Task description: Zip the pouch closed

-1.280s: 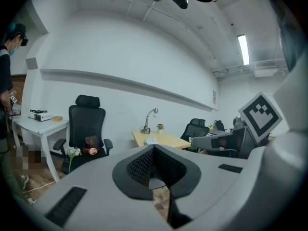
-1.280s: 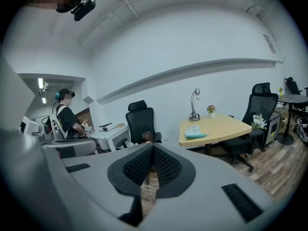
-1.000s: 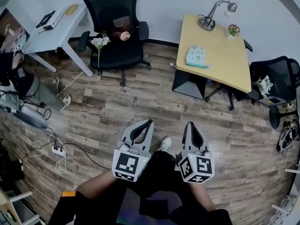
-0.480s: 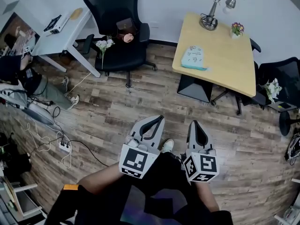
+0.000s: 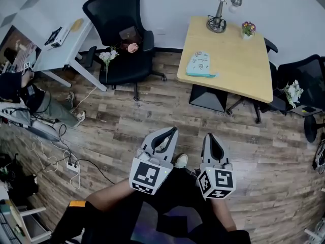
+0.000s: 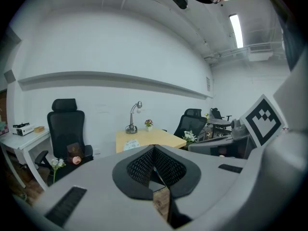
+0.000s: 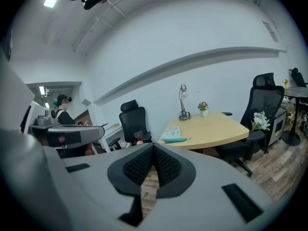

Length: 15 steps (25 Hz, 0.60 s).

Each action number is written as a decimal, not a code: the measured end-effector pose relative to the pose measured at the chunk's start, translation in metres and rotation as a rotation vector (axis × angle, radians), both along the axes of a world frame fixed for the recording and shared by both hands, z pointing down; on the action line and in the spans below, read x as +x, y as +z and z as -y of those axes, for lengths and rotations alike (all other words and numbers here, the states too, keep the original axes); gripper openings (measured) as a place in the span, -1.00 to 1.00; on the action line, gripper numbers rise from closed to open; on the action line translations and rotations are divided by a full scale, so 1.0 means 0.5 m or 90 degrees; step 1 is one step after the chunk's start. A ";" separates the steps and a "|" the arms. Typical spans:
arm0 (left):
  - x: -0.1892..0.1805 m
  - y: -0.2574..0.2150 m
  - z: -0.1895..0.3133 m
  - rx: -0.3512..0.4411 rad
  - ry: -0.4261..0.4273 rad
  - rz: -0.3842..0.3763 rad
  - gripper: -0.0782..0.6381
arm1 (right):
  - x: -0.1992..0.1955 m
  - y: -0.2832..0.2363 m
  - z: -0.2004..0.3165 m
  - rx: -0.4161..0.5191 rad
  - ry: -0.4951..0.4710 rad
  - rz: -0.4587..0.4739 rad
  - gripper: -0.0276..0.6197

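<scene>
The room had a plank floor (image 5: 127, 121) and a white wall (image 5: 172, 4), with a wooden worktop (image 5: 238, 60) at the far right. The pouch (image 5: 199, 64), pale blue with a printed pattern, lay flat by the worktop's left edge, well apart from both of your grippers. Whether its zip was open or closed could not be made out from there. A desk lamp (image 5: 219, 15) and a small flower pot (image 5: 248, 28) stood along the worktop's far side.

A black office chair (image 5: 114, 9) stood to the left of the worktop, with a sprig of white flowers (image 5: 107, 55) at the edge of its seat. Farther left was a white desk (image 5: 56, 50), and a power strip (image 5: 72, 165) with cables lay on the floor at the near left.

You held your left gripper (image 5: 173, 130) and right gripper (image 5: 209, 136) side by side over the floor, close in front of your body, both pointing toward the worktop. The left gripper's fingers (image 6: 139, 166) were together with nothing between them. The right gripper's fingers (image 7: 166, 166) were likewise pressed together and empty.
</scene>
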<state>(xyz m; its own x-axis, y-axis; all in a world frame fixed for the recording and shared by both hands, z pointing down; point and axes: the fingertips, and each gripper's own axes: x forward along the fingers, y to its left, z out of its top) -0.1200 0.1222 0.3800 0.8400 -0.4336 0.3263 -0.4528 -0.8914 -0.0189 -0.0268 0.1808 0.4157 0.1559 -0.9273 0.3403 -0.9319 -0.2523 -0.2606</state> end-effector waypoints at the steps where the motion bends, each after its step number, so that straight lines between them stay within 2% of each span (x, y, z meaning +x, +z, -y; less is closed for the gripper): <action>1: 0.008 0.004 -0.002 -0.004 0.005 0.001 -0.76 | 0.006 0.003 -0.003 -0.003 0.004 0.000 -0.87; 11: 0.128 0.017 0.009 -0.015 0.091 -0.009 -0.76 | 0.082 0.016 -0.015 -0.033 0.057 -0.011 -0.87; 15: 0.153 0.025 0.046 -0.022 0.095 -0.007 -0.76 | 0.115 0.035 0.014 -0.051 0.071 -0.002 -0.87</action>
